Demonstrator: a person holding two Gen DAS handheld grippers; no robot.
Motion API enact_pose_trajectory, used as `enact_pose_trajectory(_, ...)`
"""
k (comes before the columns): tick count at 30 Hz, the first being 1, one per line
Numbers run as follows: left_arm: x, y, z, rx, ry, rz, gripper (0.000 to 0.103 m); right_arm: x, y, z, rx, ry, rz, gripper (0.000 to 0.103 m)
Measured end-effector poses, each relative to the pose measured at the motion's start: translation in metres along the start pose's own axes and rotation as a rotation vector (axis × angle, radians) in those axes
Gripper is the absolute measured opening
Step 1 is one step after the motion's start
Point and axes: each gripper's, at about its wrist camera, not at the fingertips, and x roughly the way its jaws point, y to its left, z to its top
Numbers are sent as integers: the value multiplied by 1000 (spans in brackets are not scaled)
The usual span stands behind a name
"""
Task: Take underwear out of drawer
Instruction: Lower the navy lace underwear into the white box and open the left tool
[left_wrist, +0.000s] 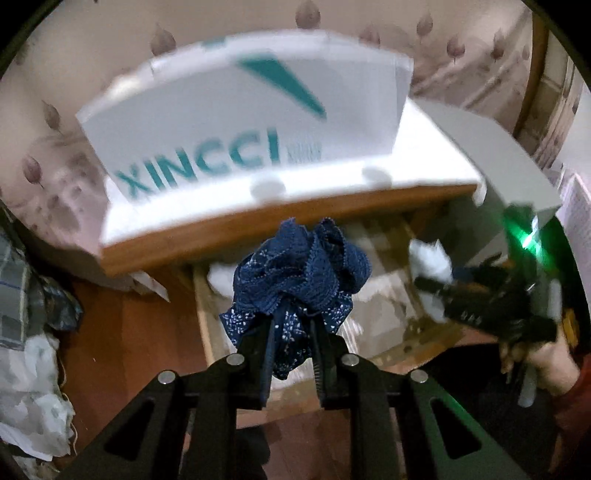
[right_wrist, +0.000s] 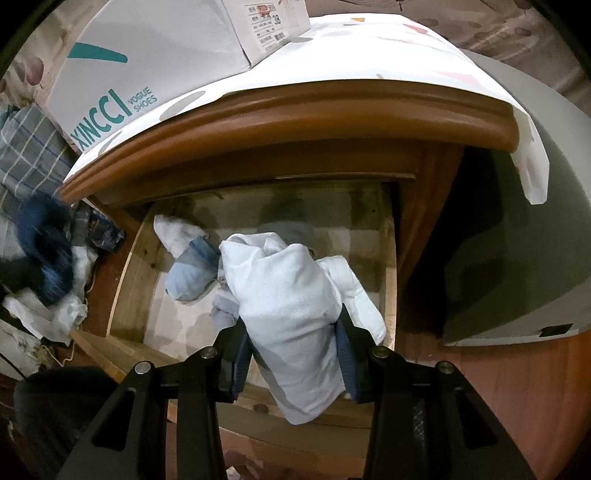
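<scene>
A lived-in bedroom of a home is showing here. A brown wooden nightstand with a rounded top edge (right_wrist: 295, 110) is standing against pale wallpaper printed with mauve leaves (left_wrist: 110, 48). Its open raw-wood drawer (right_wrist: 136, 273), just below that top edge, is holding loose white and pale blue garments (right_wrist: 184, 266). On top of the nightstand, a white patterned cover sheet (right_wrist: 369, 55) is carrying a white cardboard shoe box with teal lettering (right_wrist: 147, 62). To the nightstand's left, grey checked bedding (right_wrist: 33, 155) is lying bunched beside crumpled white cloth (right_wrist: 44, 314).
</scene>
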Motion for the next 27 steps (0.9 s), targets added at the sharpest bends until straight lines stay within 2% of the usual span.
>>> enact_pose_trajectory(4, -36, 15, 18, -19, -83, 14, 18, 1, 0, 1, 1, 2, 1, 38)
enact_pose_trajectory(8, -73, 31, 44, -30, -169, 60, 18, 1, 0, 1, 0, 3, 3, 38)
enact_pose_trajectory(15, -108, 65, 101, -79, -261, 106, 18, 2, 1, 1, -5, 6, 2, 38)
enact_pose_trajectory(20, -107, 82, 143, -95, -282, 154, 18, 4, 4, 1, -12, 9, 8, 38)
enact_pose_trajectory(27, -78, 97, 181, -111, -261, 164, 18, 4, 6, 0, -21, 14, 19, 38)
